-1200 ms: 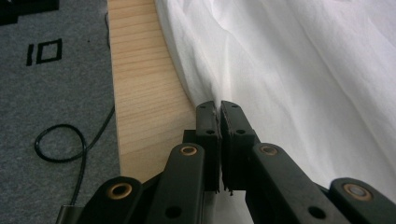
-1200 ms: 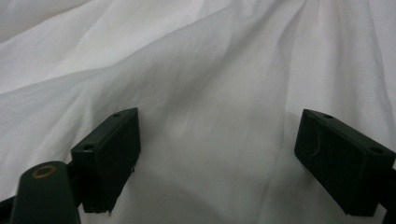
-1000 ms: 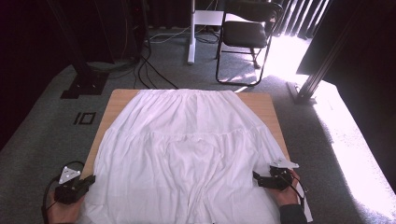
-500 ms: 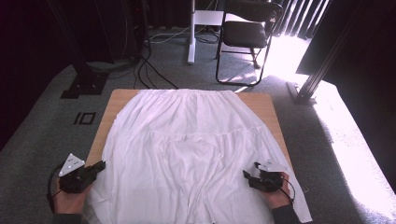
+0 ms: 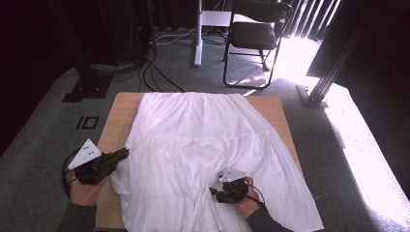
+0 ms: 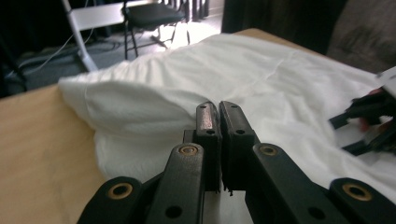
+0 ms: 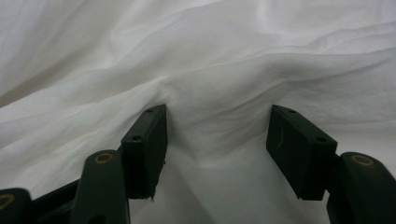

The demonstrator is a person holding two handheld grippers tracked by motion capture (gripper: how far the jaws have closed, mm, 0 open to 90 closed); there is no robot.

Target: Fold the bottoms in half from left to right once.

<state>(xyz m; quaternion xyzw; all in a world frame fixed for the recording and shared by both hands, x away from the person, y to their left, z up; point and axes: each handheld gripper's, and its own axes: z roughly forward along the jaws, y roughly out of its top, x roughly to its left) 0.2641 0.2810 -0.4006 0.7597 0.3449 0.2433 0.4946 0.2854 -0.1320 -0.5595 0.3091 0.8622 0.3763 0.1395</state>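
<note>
Nearest to us, our right gripper (image 5: 218,191) sits low on the white garment (image 5: 212,145), close to its near hem and about mid-width, its fingers (image 7: 144,149) spread wide with a raised ridge of cloth lying between them, not yet pinched. Our left gripper (image 5: 121,154) rests at the garment's left edge, just where the fabric meets the bare tabletop (image 5: 116,125); in the left gripper view its fingers (image 6: 208,135) are pressed together, and we cannot tell whether any cloth is caught between them (the fold beyond looks bunched rather than gripped). Further out, the garment lies spread flat across most of the tabletop, its gathered far end reaching the far edge and its right side hanging over the right edge. Beyond the table stand a black chair (image 5: 256,36) and loose cables (image 5: 154,67) on the carpet. We judge the risks from here to be a right-hand pinch that takes more than one layer of cloth, and a left hand that pulls with nothing held, so the fabric drags unevenly, wrinkles, or slides further off the right edge.
</note>
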